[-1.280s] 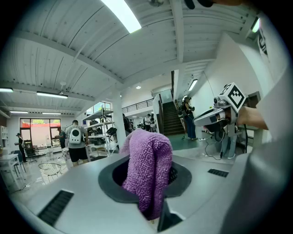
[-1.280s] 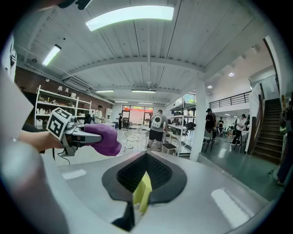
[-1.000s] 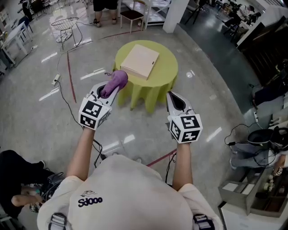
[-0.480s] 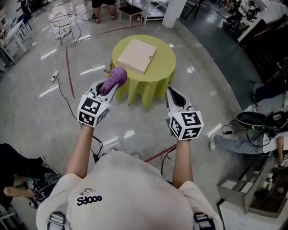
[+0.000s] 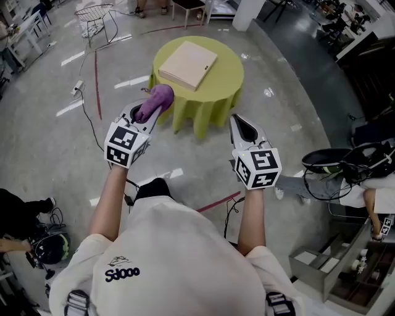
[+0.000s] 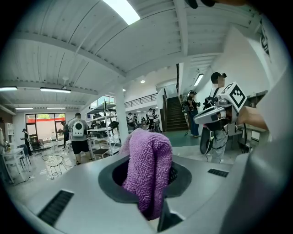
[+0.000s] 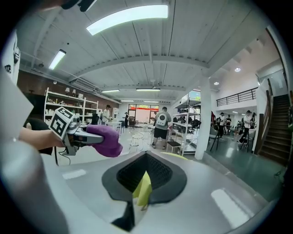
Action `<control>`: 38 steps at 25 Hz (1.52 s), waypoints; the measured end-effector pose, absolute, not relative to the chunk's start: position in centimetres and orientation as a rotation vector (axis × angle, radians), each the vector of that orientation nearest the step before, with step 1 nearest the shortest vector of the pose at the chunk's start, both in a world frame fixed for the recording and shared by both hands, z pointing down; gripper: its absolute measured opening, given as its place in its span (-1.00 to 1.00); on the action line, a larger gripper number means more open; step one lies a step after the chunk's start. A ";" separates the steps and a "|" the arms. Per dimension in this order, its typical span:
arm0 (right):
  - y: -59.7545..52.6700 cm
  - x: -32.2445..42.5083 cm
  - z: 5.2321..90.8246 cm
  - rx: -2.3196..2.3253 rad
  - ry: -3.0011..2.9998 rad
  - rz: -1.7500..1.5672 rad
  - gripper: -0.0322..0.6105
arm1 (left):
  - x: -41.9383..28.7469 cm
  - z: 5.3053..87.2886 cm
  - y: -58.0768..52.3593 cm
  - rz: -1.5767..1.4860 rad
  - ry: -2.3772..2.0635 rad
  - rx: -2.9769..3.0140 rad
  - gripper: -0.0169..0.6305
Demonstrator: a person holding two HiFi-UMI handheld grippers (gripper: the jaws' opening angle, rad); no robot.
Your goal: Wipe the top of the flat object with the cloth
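Note:
A flat beige board [image 5: 188,63] lies on a round table under a yellow-green cover [image 5: 223,92], ahead of me in the head view. My left gripper [image 5: 150,113] is shut on a purple cloth [image 5: 155,101], which bulges out past the jaws just short of the table's near left edge. The cloth [image 6: 149,171] fills the jaws in the left gripper view. My right gripper [image 5: 239,123] hangs in front of the table's near right side, jaws together with nothing held. Its closed jaws [image 7: 142,183] show only a sliver of the table cover between them. Both grippers are off the board.
A wire basket [image 5: 92,15] and a chair stand beyond the table, and a white pillar [image 5: 250,9] rises at the back. Red tape [image 5: 97,86] and cables run over the grey floor. A seated person [image 5: 345,185] is at the right, another [image 5: 18,228] at the lower left.
The table and board have drawn closer under the grippers as I move forward. Both grippers keep their pose, the left still shut on the cloth.

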State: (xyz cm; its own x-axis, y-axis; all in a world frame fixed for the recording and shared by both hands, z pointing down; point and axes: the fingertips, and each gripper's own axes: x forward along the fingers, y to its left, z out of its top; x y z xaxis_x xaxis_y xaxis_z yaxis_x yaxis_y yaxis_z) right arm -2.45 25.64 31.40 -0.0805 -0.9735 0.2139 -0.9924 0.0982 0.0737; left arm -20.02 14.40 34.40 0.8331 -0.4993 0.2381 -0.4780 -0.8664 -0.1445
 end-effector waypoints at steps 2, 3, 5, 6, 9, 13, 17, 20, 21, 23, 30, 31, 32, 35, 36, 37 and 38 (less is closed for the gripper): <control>25.3 -1.8 31.7 1.976 -2.174 0.138 -0.87 | -19.5 34.6 14.1 -0.418 0.787 -2.932 -0.75; 25.0 -1.3 31.8 1.979 -2.173 0.138 -0.87 | -19.1 34.7 13.9 -0.416 0.787 -2.931 -0.75; 24.3 -0.3 32.0 1.984 -2.172 0.141 -0.87 | -18.2 34.7 13.3 -0.413 0.789 -2.930 -0.75; 23.9 0.1 32.1 1.983 -2.173 0.147 -0.87 | -17.8 34.7 12.9 -0.417 0.790 -2.931 -0.75; 22.2 1.5 32.6 1.963 -2.173 0.165 -0.87 | -16.2 35.2 11.0 -0.432 0.799 -2.936 -0.75; 18.6 3.7 33.5 1.937 -2.161 0.168 -0.87 | -14.0 36.5 6.9 -0.434 0.833 -2.962 -0.75; 14.4 6.7 34.2 1.916 -2.167 0.192 -0.87 | -11.2 38.0 3.2 -0.471 0.852 -2.978 -0.75; 11.2 8.4 34.0 1.896 -2.178 0.197 -0.87 | -9.2 38.0 0.5 -0.492 0.856 -2.974 -0.75; 10.0 8.8 33.8 1.891 -2.182 0.198 -0.87 | -8.7 37.9 -0.6 -0.493 0.859 -2.974 -0.75; 7.5 9.5 33.7 1.881 -2.188 0.207 -0.87 | -7.9 37.7 -2.9 -0.492 0.870 -2.977 -0.75; 0.2 12.1 33.6 1.878 -2.180 0.238 -0.87 | -5.6 37.9 -10.2 -0.488 0.891 -2.994 -0.75; -0.9 12.4 33.5 1.879 -2.181 0.236 -0.87 | -5.2 37.8 -11.2 -0.488 0.891 -2.993 -0.75; -1.9 12.7 33.4 1.879 -2.183 0.234 -0.87 | -4.9 37.8 -12.2 -0.489 0.891 -2.991 -0.75; -4.5 13.3 33.5 1.869 -2.192 0.238 -0.87 | -4.3 37.8 -14.5 -0.495 0.900 -2.986 -0.75; -5.2 13.5 33.6 1.863 -2.196 0.241 -0.87 | -4.2 37.9 -15.1 -0.498 0.907 -2.984 -0.75; -5.9 13.7 33.7 1.858 -2.200 0.246 -0.87 | -4.1 37.9 -15.7 -0.502 0.916 -2.982 -0.75; -6.6 13.9 33.7 1.854 -2.204 0.252 -0.87 | -4.1 37.9 -16.4 -0.507 0.926 -2.979 -0.75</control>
